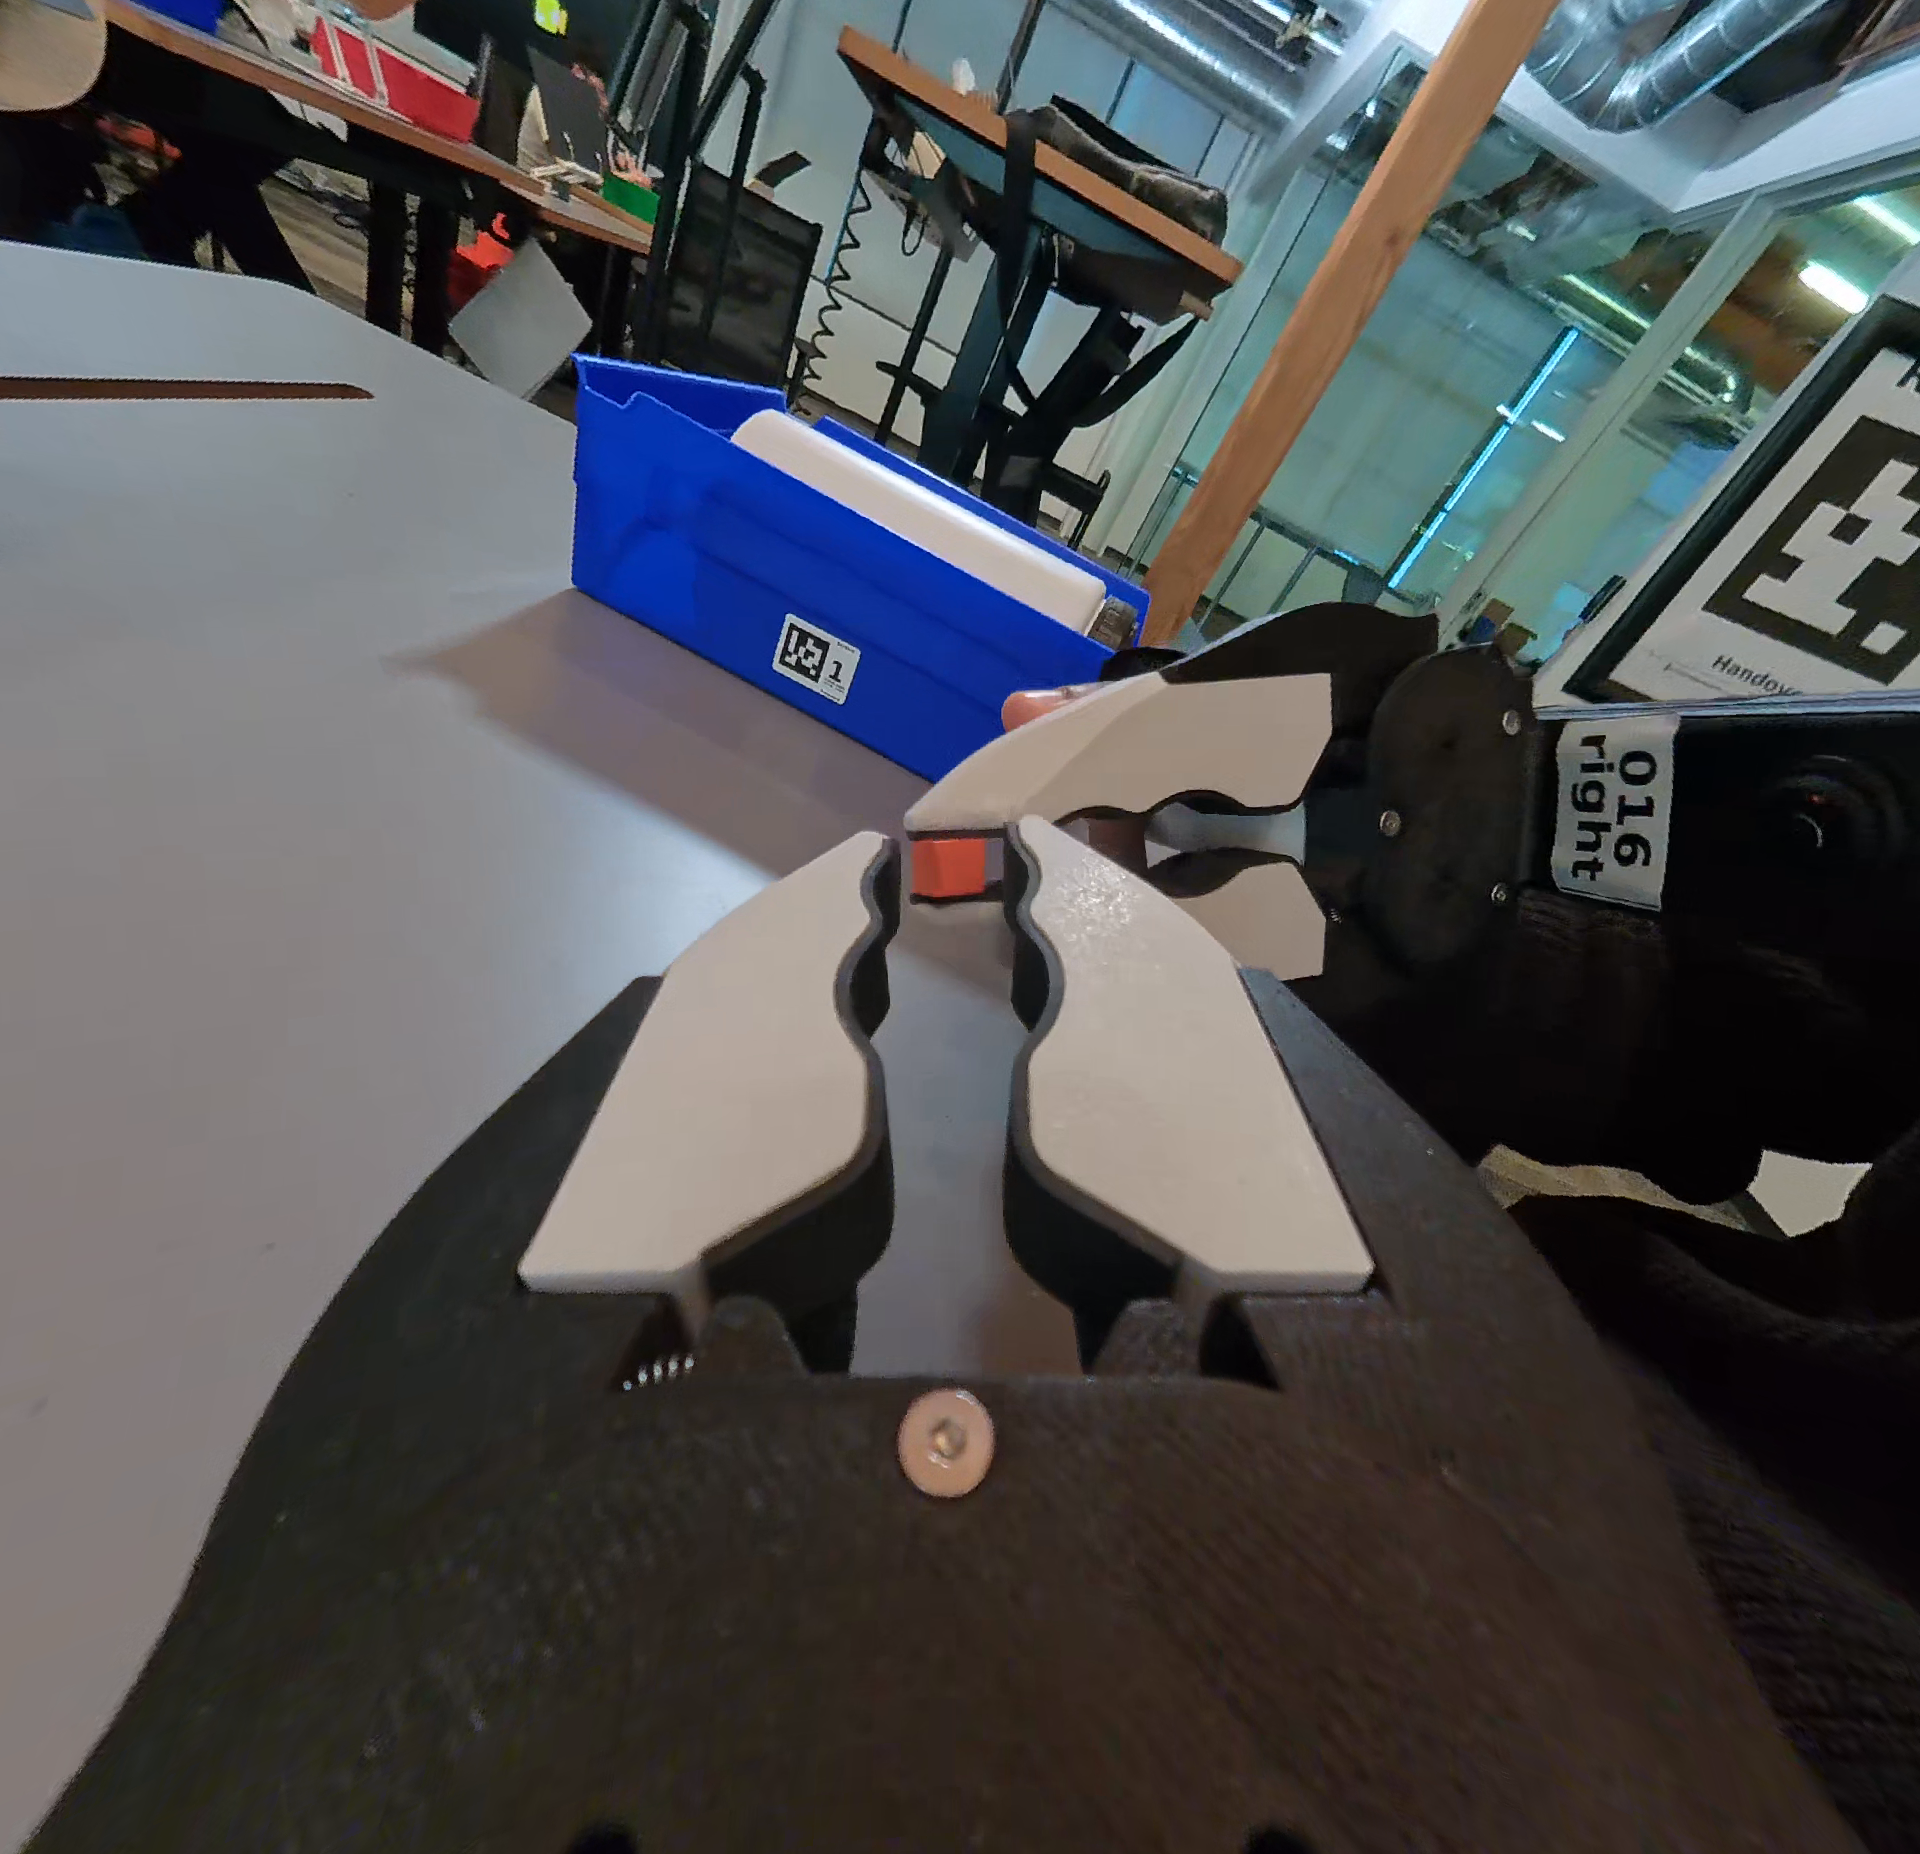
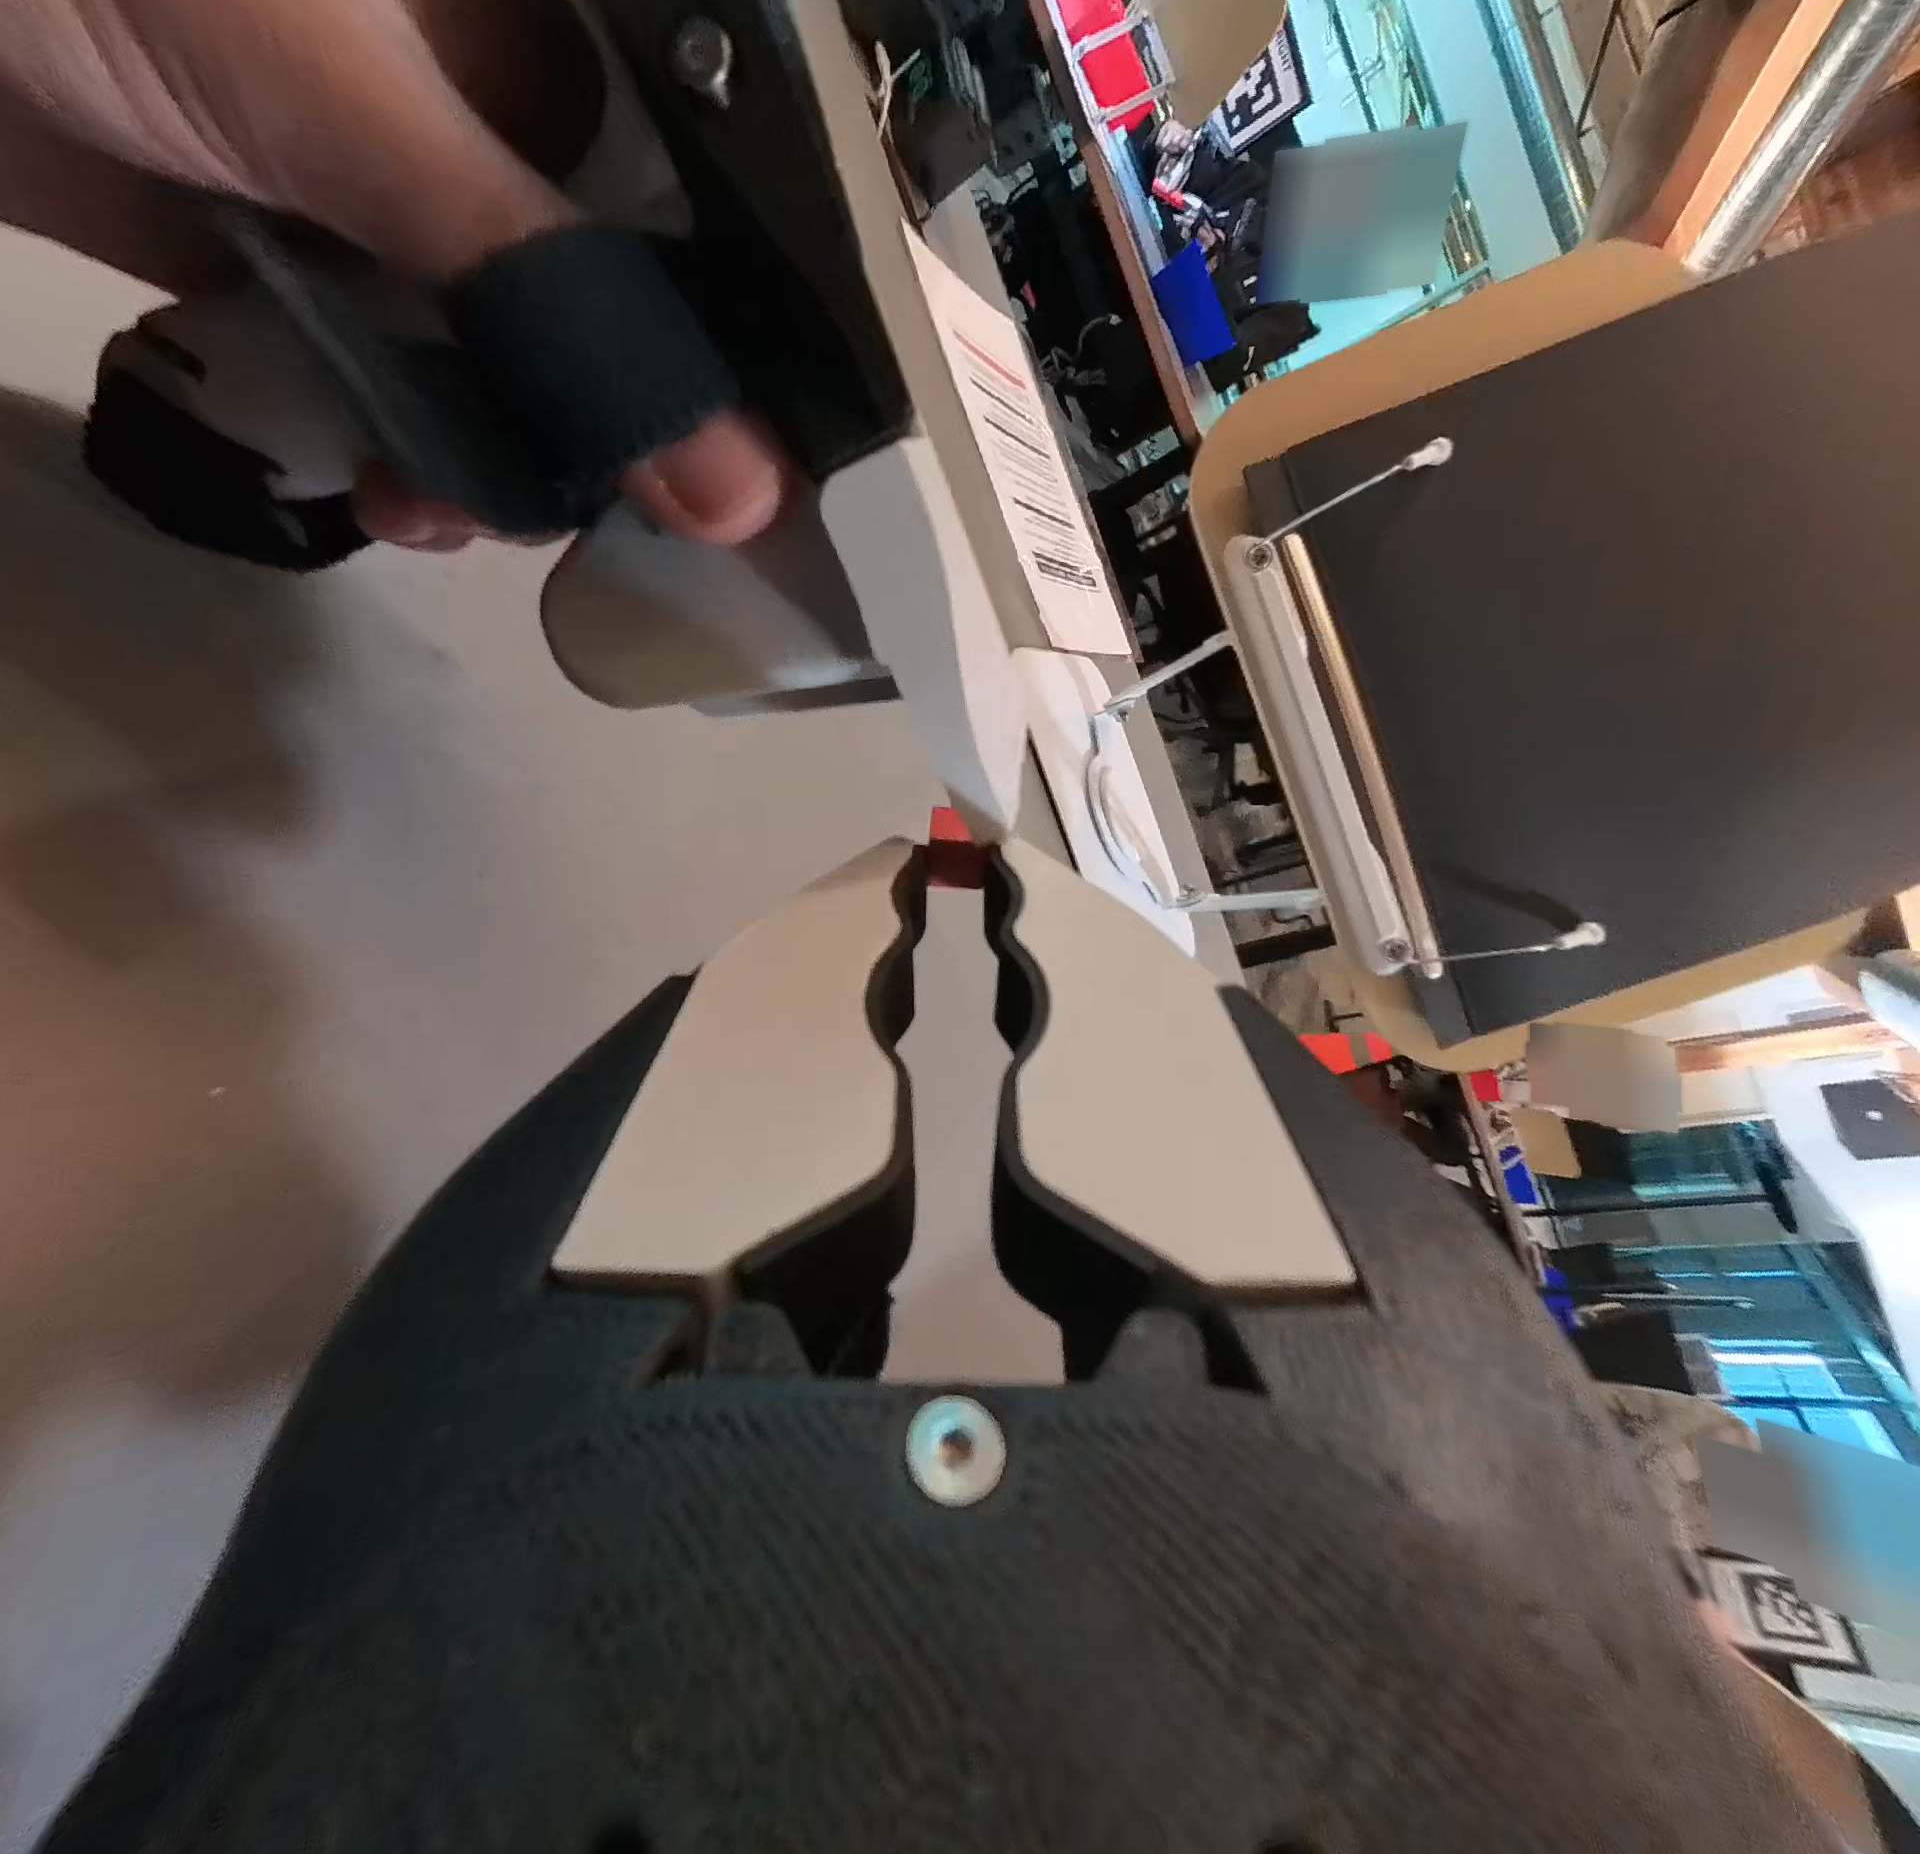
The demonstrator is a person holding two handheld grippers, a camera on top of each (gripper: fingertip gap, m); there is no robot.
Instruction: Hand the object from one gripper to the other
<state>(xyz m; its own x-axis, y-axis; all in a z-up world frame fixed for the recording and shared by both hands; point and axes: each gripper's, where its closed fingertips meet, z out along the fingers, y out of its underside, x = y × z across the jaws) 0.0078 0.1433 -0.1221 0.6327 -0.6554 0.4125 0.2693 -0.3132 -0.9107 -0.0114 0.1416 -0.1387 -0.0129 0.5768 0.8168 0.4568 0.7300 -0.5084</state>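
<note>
Sitting between both grippers' tips (touching each), the red block (image 1: pixel 945 866).

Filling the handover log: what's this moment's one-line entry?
stage: mid-handover | object: red block | left gripper: fingers around block | right gripper: shut on block

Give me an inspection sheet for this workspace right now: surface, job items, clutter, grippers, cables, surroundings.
Surface: grey table, mostly bare.
Job's things: small red block held in the air between both grippers' tips.
Clutter: blue bin with a white object inside.
Grippers: left gripper tips flank the block; right gripper shut on it.
Cables: coiled cord by a far desk.
Surroundings: desks, wooden post, ceiling ducts.
</note>
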